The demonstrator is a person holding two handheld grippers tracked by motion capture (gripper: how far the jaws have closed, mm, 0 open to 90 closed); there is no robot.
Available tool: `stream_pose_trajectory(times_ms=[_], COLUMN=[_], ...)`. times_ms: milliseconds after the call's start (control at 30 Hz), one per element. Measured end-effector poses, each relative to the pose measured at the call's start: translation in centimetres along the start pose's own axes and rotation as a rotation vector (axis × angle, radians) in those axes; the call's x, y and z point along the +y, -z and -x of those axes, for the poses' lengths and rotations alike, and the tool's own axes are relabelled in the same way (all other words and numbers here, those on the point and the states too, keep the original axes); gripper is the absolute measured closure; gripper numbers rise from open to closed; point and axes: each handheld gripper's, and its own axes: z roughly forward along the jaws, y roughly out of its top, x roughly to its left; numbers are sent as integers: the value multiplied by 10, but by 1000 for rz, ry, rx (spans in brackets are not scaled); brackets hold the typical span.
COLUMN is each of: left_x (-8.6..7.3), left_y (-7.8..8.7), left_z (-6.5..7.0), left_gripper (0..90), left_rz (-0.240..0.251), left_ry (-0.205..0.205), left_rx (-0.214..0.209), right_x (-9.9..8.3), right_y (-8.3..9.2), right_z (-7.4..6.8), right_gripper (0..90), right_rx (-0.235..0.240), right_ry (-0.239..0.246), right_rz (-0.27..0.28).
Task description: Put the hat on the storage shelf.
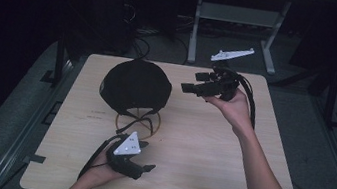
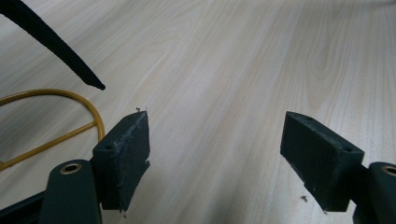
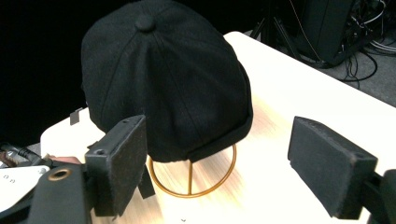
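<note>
While right hand point(image 1: 236, 106) held raised over far right of table point(image 1: 208, 151), right gripper point(image 1: 192, 88) points left at black cap point(image 1: 136, 85), jaws spread wide, nothing between. Left hand point(image 1: 100, 171) low at near edge; left gripper point(image 1: 144, 168) aims right along bare wood, jaws wide, empty. Cap sits on gold wire stand point(image 3: 194, 179), far-left of table centre. Strap end point(image 2: 56, 44) dangles over stand ring. Stand top hidden under cap; room behind too dark to read.

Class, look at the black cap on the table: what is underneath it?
The black cap sits on a gold wire stand. Its ring base and one upright rod show on the wooden table. The stand's upper part is covered by the cap, so its shape cannot be seen.
</note>
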Motion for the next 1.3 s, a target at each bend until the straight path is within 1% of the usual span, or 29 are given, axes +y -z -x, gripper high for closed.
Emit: stream_pose_trajectory(times_ms=[133, 167, 267, 333, 433, 633, 800, 833, 933, 1300], left_x=[-1, -1, -1, -1, -1, -1, -2, -1, -2, -2], left_y=[0, -1, -1, -1, -1, -1, -1, -1, -1, -1], left_z=[0, 0, 0, 0, 0, -1, -1, -1, -1, 0], left_gripper=[237, 237, 236, 237, 237, 236, 233, 233, 232, 229], left_rz=[-8, -9, -8, -13, -14, -14, -24, -25, -26, -29], left_ry=[-2, -1, 3, 0, -1, 15, 8, 1, 8, 11], left_rx=[0, -1, -3, -3, -1, -3, -6, -4, -6, -8], right_x=[-5, -6, -11, -13, -17, -28, -36, -37, -42, -60], right_y=[2, 3, 5, 7, 10, 15, 17, 18, 19, 25], right_z=[1, 1, 3, 4, 5, 9, 11, 11, 13, 19], right_gripper=[192, 192, 191, 187, 187, 187, 186, 186, 186, 186], right_rx=[-2, -4, -2, -1, -6, -4, -5, -7, -6, -7], right_ry=[-4, -11, -9, -16, -16, -27, -35, -39, -45, -64], right_rz=[0, -2, 3, -5, 2, 5, 1, 0, 2, -3])
